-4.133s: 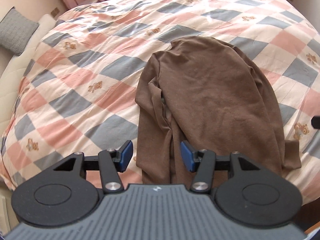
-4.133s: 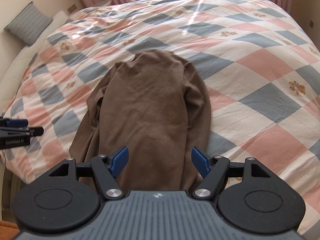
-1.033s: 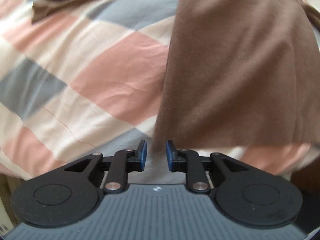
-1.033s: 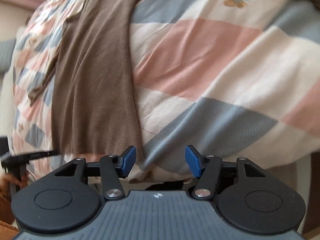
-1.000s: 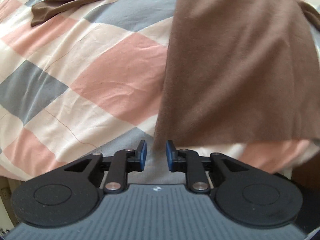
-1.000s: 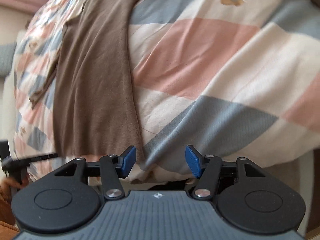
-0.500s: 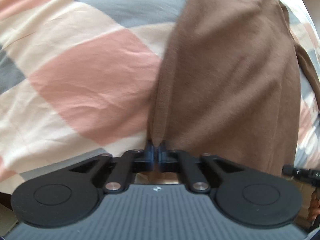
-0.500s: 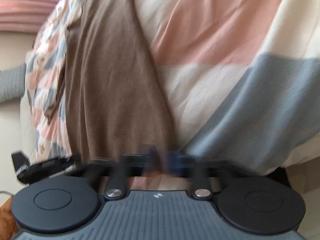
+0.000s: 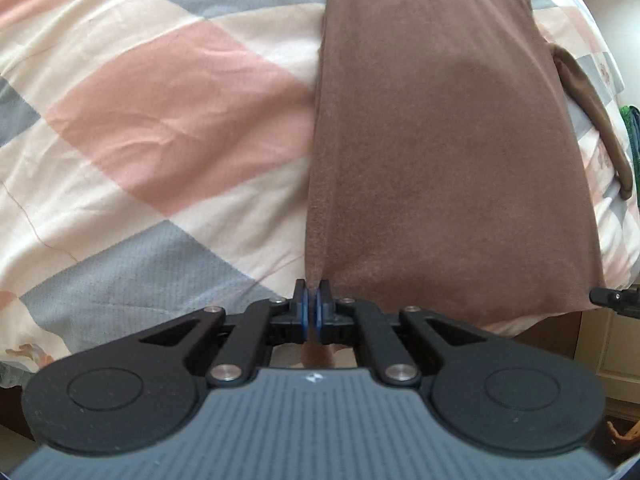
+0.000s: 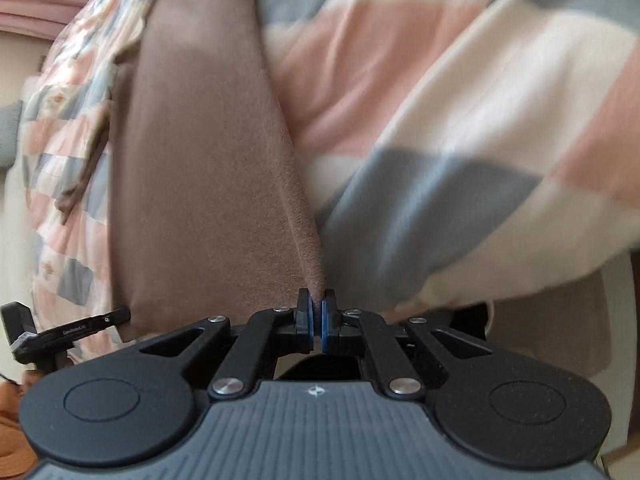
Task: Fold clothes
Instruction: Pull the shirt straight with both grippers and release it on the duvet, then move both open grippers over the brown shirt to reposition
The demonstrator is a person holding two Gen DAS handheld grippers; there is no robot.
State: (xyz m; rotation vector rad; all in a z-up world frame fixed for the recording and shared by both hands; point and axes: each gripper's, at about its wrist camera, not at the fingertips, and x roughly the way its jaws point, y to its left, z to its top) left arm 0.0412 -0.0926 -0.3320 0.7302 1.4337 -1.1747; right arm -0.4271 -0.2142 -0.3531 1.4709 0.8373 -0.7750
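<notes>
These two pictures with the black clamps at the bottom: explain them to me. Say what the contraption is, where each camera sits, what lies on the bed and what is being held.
There is no robot here. A person holds a two-finger clamp in each hand, and each clamp carries a wide-angle camera looking forward along its fingers. That is why the black parts fill the bottom of both pictures.

One picture comes from the left gripper, the other from the right gripper.

On the checked quilt in pink, grey and cream lies a brown garment, spread flat, with a sleeve trailing off to one side.

Both grippers are shut on the garment's near edge, the left at one bottom corner, the right at the other. The right-hand picture is blurred.
</notes>
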